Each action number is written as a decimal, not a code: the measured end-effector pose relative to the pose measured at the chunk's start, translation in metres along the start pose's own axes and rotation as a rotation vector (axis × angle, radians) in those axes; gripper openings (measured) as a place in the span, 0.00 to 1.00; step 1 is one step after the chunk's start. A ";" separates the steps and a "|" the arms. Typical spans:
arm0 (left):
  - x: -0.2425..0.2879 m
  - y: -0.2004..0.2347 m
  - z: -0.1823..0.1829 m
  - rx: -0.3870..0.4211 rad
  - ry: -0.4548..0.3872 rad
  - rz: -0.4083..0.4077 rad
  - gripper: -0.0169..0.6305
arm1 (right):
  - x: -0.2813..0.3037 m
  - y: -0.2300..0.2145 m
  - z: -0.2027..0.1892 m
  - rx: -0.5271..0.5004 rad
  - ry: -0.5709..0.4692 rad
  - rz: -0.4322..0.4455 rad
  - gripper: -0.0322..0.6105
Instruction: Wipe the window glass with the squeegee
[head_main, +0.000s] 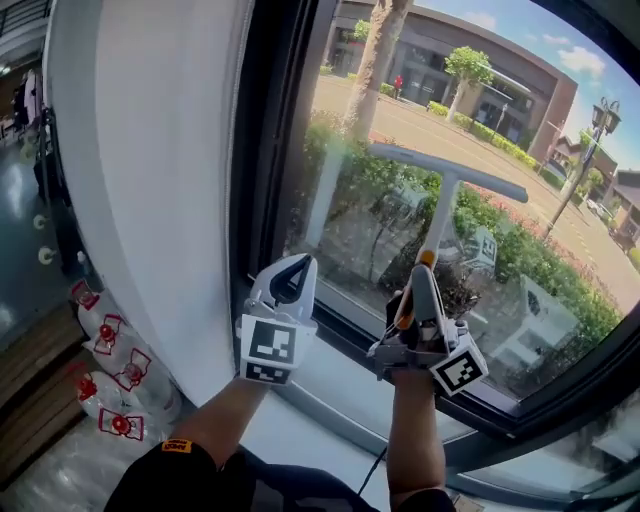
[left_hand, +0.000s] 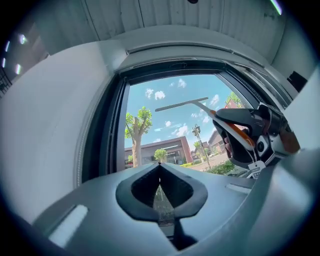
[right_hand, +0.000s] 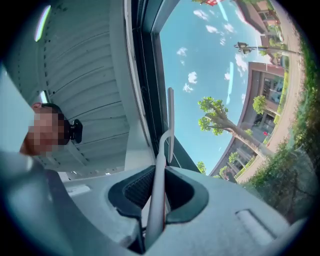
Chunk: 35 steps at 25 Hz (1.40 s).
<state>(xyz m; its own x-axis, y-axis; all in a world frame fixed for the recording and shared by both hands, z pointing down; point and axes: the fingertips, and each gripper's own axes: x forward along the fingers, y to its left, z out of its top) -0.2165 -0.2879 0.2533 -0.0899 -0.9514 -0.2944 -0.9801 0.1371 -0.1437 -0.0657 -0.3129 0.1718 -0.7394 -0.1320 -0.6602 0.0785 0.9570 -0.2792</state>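
- Squeegee (head_main: 446, 200): it stands upright in front of the window glass (head_main: 400, 110). Its handle rises out of my right gripper (head_main: 424, 278), and its long blade lies across the top, sloping a little down to the right.
- From the head view I cannot tell whether the blade touches the glass or stands just off it.
- My right fingers (right_hand: 131, 192) are clamped on the handle. In the right gripper view the pale shaft fills the gap between them and runs up to the blade, seen edge-on against the sky (right_hand: 200, 60).
- My left gripper (head_main: 292, 272) is held up just left of the right one, above the sill (head_main: 330, 390) and apart from the squeegee.
- My left fingers (left_hand: 142, 187) are pressed together tip to tip, with nothing between them.
- In the left gripper view the right gripper and the squeegee show at the upper right, with the blade against the sky.
- A white wall (head_main: 150, 170) stands left of the window's dark frame (head_main: 262, 150).
- Low at the left, below the wall, are bottles (head_main: 115, 365) with red caps.
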 end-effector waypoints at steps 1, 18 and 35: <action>-0.001 0.013 0.007 0.007 -0.016 0.001 0.05 | 0.018 0.001 -0.004 -0.004 0.000 0.006 0.12; 0.008 0.085 0.004 0.035 -0.073 -0.113 0.05 | 0.175 -0.022 -0.026 -0.047 -0.083 -0.065 0.12; -0.022 0.048 -0.128 -0.089 0.148 -0.182 0.05 | 0.042 -0.049 -0.165 0.114 -0.069 -0.238 0.12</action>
<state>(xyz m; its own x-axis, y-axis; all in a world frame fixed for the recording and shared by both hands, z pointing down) -0.2843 -0.2955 0.3738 0.0707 -0.9891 -0.1290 -0.9936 -0.0585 -0.0963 -0.2106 -0.3224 0.2731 -0.6988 -0.3706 -0.6118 -0.0144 0.8625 -0.5059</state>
